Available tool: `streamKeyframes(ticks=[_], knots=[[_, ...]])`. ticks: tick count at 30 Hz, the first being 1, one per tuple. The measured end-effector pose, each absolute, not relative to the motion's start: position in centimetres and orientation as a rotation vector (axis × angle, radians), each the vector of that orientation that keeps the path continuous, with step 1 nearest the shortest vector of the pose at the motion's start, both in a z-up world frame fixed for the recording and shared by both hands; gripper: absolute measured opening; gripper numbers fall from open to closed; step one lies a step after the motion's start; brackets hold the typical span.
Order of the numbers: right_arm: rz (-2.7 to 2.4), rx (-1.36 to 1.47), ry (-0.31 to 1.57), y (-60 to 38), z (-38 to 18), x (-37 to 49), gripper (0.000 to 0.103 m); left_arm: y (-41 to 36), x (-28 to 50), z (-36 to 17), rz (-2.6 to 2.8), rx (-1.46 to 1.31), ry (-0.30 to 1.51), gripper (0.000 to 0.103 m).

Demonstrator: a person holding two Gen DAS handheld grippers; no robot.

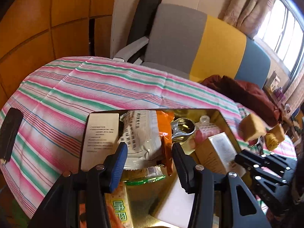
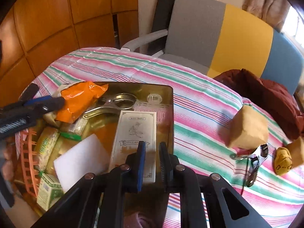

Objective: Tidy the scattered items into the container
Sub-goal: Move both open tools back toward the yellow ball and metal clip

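Hovering over the gold tin (image 2: 172, 114), your left gripper (image 1: 150, 163) gapes wide, empty; your right gripper (image 2: 152, 163) stands narrowly parted, empty

The left gripper (image 1: 150, 157) is a matte black frame. Its finger at nine o'clock wears a ribbed blue pad (image 1: 119, 166); the finger at three o'clock carries a black serrated pad (image 1: 182, 168) with saw-like teeth along its inner edge. Round silver rivets (image 1: 199, 167) mark the linkage pivots, and triangular cut-outs pierce the side plates towards five o'clock.

The right gripper (image 2: 152, 161) has the same build: a blue pad (image 2: 141, 166) on the nine o'clock finger, a finely toothed black pad (image 2: 165, 163) on the other, silver rivets (image 2: 180, 168) at the joints, and slotted black plates at five o'clock.
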State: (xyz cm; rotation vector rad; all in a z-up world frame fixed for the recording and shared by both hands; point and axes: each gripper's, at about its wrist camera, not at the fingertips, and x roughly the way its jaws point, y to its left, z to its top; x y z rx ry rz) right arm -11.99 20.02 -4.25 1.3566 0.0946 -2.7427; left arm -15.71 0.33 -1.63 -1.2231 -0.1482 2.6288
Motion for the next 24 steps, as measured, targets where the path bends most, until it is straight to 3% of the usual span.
streamKeyframes(ticks=[9, 17, 24], knots=[[-2.754, 1.314, 0.049, 20.7, -3.2, -9.9, 0.016, 0.0, -11.2, -0.3, 2.557, -1.155, -0.193, 0.053], [-2.791, 1.264, -0.053, 23.1, -1.5, -5.8, 0.031, 4.6, -9.2, -1.9, 2.434, -1.169, 0.087, 0.051], [-2.820, 1.239, -0.108, 24.6, -0.6, -3.1, 0.034, 8.1, -10.9, -4.8, 2.400, -1.283, 0.280, 0.050]])
